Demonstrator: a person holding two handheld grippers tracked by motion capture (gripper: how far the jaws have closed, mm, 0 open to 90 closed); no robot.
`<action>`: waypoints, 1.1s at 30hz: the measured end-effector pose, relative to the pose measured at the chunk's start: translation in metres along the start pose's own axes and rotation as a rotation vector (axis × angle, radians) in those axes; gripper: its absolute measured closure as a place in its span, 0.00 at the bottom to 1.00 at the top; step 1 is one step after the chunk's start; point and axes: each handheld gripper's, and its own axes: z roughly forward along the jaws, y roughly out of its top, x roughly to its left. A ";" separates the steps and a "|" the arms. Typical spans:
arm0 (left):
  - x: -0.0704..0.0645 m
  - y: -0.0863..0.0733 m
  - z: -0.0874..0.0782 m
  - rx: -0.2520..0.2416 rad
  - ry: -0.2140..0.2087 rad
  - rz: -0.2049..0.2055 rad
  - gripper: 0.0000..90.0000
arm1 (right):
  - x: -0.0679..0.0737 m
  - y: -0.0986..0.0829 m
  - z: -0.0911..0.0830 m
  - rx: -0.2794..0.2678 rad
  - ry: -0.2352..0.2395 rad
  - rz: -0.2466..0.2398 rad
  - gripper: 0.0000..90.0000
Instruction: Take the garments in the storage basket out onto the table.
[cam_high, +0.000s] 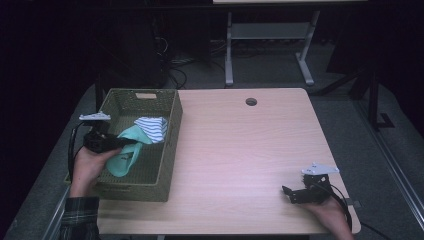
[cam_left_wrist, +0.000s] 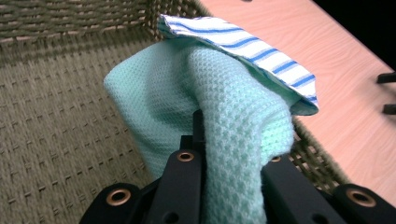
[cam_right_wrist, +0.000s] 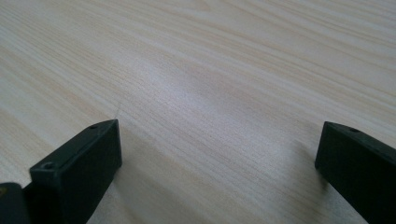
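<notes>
**Left tool has the mint cloth pinched over the basket, right tool sitting idle**

So the left tool (cam_high: 131, 141) is clamped on the mint green cloth (cam_high: 125, 152), and in the left gripper view you can see the waffle-knit fabric (cam_left_wrist: 224, 140) bunched up between the two black jaws and draping down over them. The cloth hangs inside the woven basket (cam_high: 167, 150), which sits at the left edge of the worktop (cam_high: 240, 150), slightly overhanging it. A blue-and-white striped cloth (cam_high: 152, 127) lies in the basket too, touching the mint one and resting partly on top of it, up against the basket's right wall.

The right tool (cam_high: 292, 194) is way over by the near right corner of the worktop, well apart from the basket. Its jaws stand wide apart with nothing between them, just bare wood grain in the right gripper view, low over the surface.
</notes>
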 end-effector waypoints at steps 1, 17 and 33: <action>-0.001 0.001 -0.001 -0.008 -0.007 -0.002 0.93 | 0.000 0.000 0.000 0.000 0.000 0.000 0.00; -0.022 0.015 -0.015 -0.088 -0.068 0.020 0.93 | 0.000 0.000 0.000 -0.001 -0.001 0.002 0.00; -0.048 0.030 -0.009 -0.119 -0.132 0.068 0.93 | 0.000 0.000 0.000 -0.001 -0.002 0.002 0.00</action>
